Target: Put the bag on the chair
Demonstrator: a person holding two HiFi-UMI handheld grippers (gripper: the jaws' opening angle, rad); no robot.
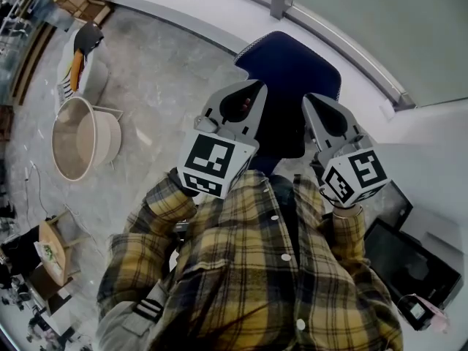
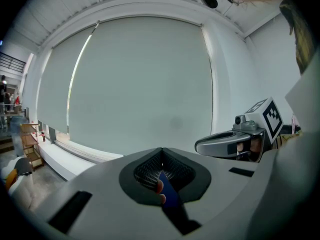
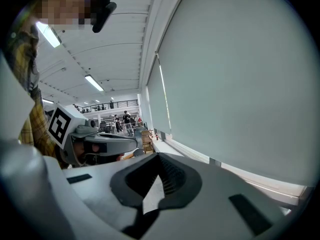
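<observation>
**Grippers.** The left gripper [image 1: 254, 88] and the right gripper [image 1: 310, 101] are held side by side in front of the person's plaid shirt [image 1: 248, 269]. Both reach out over the near edge of the dark blue office chair [image 1: 292, 68]. Each gripper view shows its jaws pressed together with nothing between them. Only a thin sliver of background shows through each seam. In my judgement this is a carried, idle pose, with the jaws together because there is nothing to hold.

**Bag.** No view shows a bag I can identify with certainty.
- A grey strapped item [image 1: 146, 309] hangs at the person's left elbow, nearer than the chair, and may be the bag.
- Dark flat cases [image 1: 409, 262] lie on the floor to the right of the chair.

**Chair.** The part of the chair in view bears nothing. The grippers and the person's body hide the rest of its seat.

**Assessment.** The scene fits either a bag yet to be brought to the chair or one lying on the hidden part of the seat.

**Surroundings.** A beige tub [image 1: 73, 141] stands well to the left of the chair.
</observation>
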